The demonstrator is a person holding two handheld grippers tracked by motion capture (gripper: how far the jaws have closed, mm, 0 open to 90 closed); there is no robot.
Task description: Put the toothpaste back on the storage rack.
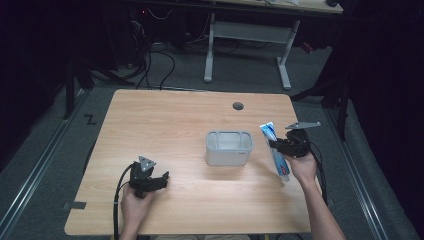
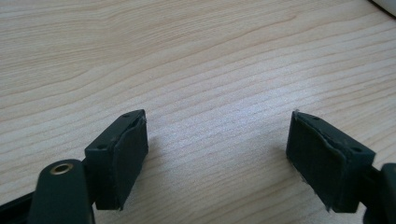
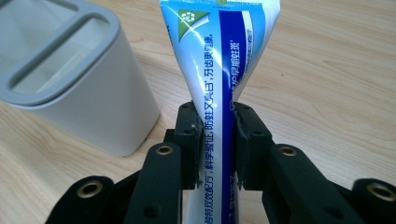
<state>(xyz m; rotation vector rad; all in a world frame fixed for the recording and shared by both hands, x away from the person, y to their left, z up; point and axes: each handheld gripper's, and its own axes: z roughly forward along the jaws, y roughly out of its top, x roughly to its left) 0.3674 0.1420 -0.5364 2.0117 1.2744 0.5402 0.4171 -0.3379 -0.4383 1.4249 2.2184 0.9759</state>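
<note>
A blue and white toothpaste tube (image 1: 275,150) is pinched in my right gripper (image 1: 278,145) at the table's right side, its crimped end up and tilted toward the holder. In the right gripper view the black pads squeeze the tube (image 3: 219,93) around its middle. A grey two-slot holder (image 1: 229,148) stands at the table's centre, just left of the tube; it appears as the grey holder (image 3: 79,88) at upper left in the right gripper view. My left gripper (image 1: 161,180) rests low at the front left, jaws wide apart over bare wood (image 2: 215,135).
The wooden table (image 1: 165,125) has a round cable hole (image 1: 238,106) near its far edge. Beyond it stands a white desk frame (image 1: 247,35) on a dark floor with cables.
</note>
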